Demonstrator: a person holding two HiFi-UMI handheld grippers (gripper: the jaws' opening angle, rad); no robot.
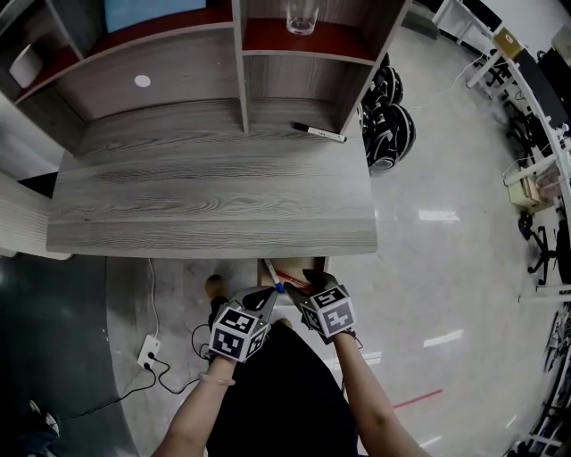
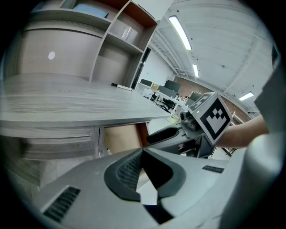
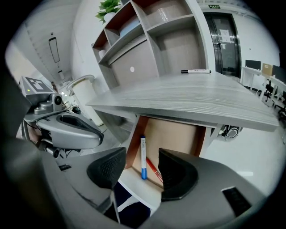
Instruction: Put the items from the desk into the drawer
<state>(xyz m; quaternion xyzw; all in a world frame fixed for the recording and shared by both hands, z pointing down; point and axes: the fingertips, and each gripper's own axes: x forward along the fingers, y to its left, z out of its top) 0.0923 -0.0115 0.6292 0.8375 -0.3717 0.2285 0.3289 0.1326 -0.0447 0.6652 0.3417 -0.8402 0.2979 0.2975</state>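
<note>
Found the black marker lying crosswise at the desk's far right, up and ahead of the nearer right gripper, jaws parted and empty before the drawer beneath the desk's front, left gripper pinched shut on nothing.

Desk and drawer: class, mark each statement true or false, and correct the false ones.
1. A black marker lies on the desk. True.
2. The drawer is closed. False: it is open, with a blue-capped marker and a red pen in it.
3. The right gripper holds the blue-capped marker. False: its jaws are apart and empty.
4. A glass stands on a shelf above the desk. True.
5. The left gripper has its jaws together. True.
</note>
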